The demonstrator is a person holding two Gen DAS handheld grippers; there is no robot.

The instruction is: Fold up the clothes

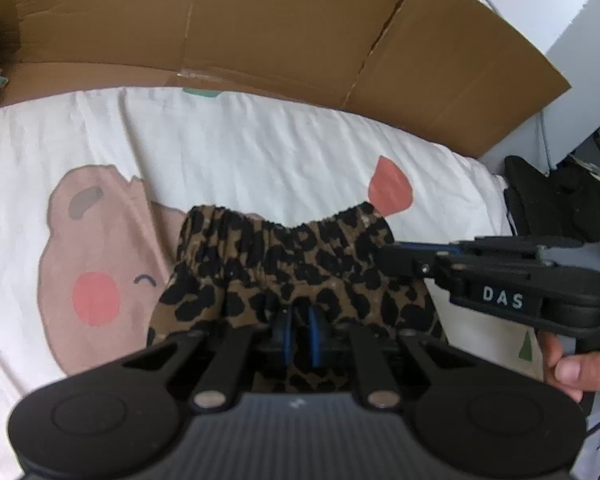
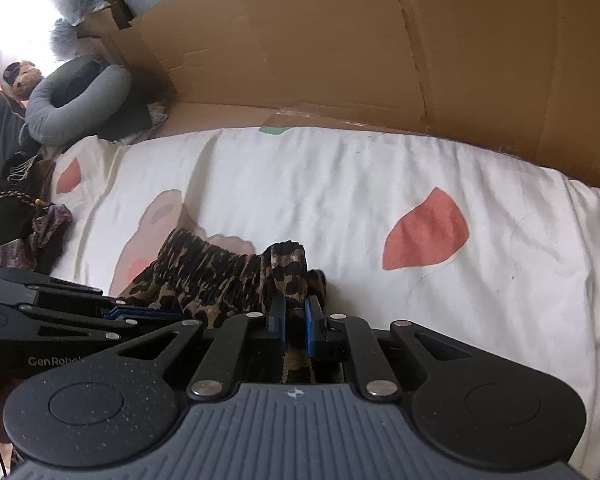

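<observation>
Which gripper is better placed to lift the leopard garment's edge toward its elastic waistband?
Neither clearly: the left gripper and right gripper are both shut on the leopard garment, side by side. I would lift both together toward the waistband.

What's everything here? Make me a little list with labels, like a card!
clothing: leopard-print garment with a gathered elastic band, lying bunched on the bed
bed cover: white sheet with a pink cartoon animal
behind the bed: brown cardboard
left gripper: jaws shut on the leopard fabric
right gripper: jaws shut on the leopard fabric
far corner: grey neck pillow
</observation>
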